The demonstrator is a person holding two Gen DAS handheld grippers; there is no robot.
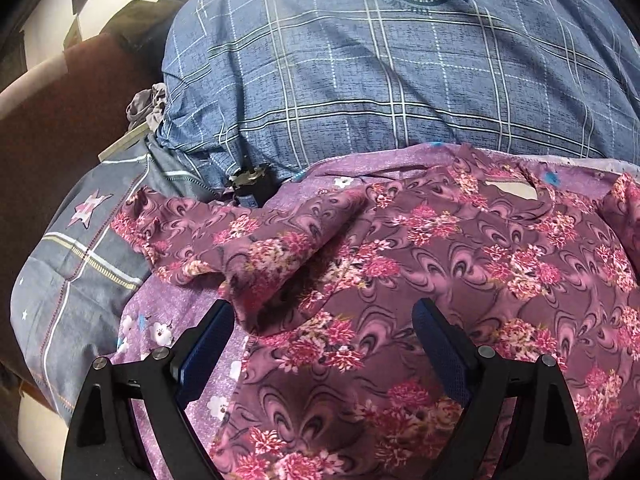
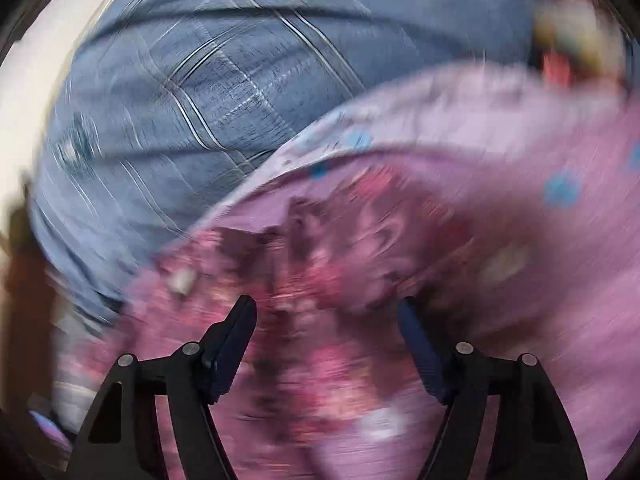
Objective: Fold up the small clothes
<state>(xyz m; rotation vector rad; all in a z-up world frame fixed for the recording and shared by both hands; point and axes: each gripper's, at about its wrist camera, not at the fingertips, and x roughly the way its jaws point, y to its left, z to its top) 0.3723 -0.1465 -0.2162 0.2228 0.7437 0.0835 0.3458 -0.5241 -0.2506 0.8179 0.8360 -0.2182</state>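
Nearest, the left gripper [image 1: 324, 320] hovers wide apart over the floral top [image 1: 420, 280], holding nothing; the right gripper [image 2: 326, 316] is equally wide (its view is badly blurred). The top lies spread on the lilac sheet [image 1: 160, 320], its sleeve [image 1: 240, 240] flopped inward. Pinching the sleeve edge squarely should fold it cleanly. Beyond sits a blue plaid quilt [image 1: 360, 80].

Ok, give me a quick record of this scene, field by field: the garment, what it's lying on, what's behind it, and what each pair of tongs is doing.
garment: floral top, spread out, neckline facing away, one sleeve folded across the body
lying on: purple flowered sheet
behind: blue checked duvet, bunched up
beside: grey star-print pillow, left of the top
left tongs: open above the top, holding nothing
right tongs: open, empty; this view is blurred
fold progress: only the sleeve is turned in
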